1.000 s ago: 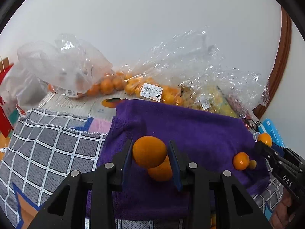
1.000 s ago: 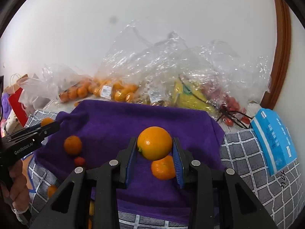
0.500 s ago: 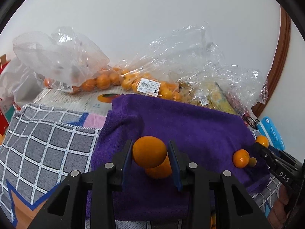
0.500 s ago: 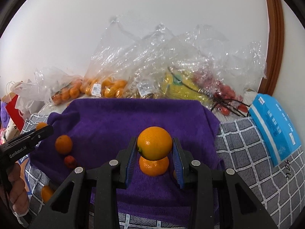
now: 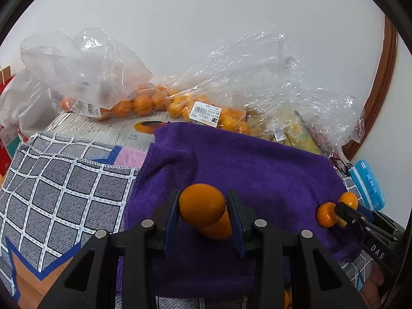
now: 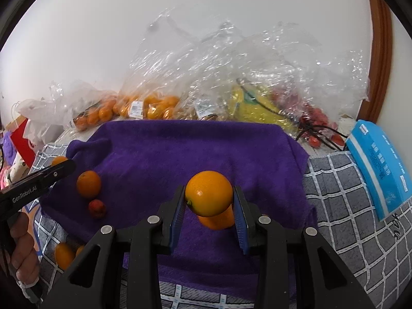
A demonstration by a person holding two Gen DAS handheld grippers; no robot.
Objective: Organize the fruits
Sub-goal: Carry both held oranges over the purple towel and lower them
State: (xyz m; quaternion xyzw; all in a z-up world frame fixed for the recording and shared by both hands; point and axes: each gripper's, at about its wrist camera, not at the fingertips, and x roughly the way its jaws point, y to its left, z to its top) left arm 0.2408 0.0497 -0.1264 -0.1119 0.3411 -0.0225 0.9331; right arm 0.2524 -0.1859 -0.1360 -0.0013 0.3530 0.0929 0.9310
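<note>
I have a round orange fruit [image 5: 202, 204] pinched between the blue pads of my left gripper [image 5: 203, 212], and another round orange fruit [image 6: 208, 193] pinched the same way in my right gripper [image 6: 209, 200], so both are closed on fruit and holding it up over the soft purple towel [image 6: 180, 154]. I think I am only partway done. A few fruits lie loose on the towel: one orange fruit sits right under each held one, and a small orange [image 6: 88, 183] and a little red fruit [image 6: 97, 208] lie off to the left of my right gripper. Many more oranges wait far ahead of me in the crinkly clear plastic bags [image 5: 180, 103]. My right camera shows things my left one does not: the little red fruit, red fruits in a bag ahead and to the right, and two oranges [image 6: 64, 255] low on the left, on the grey checked cloth [image 6: 347, 206]. My left camera shows the barcode label on a bag and a white box with a fruit picture [image 5: 123, 130] ahead on the left.
</note>
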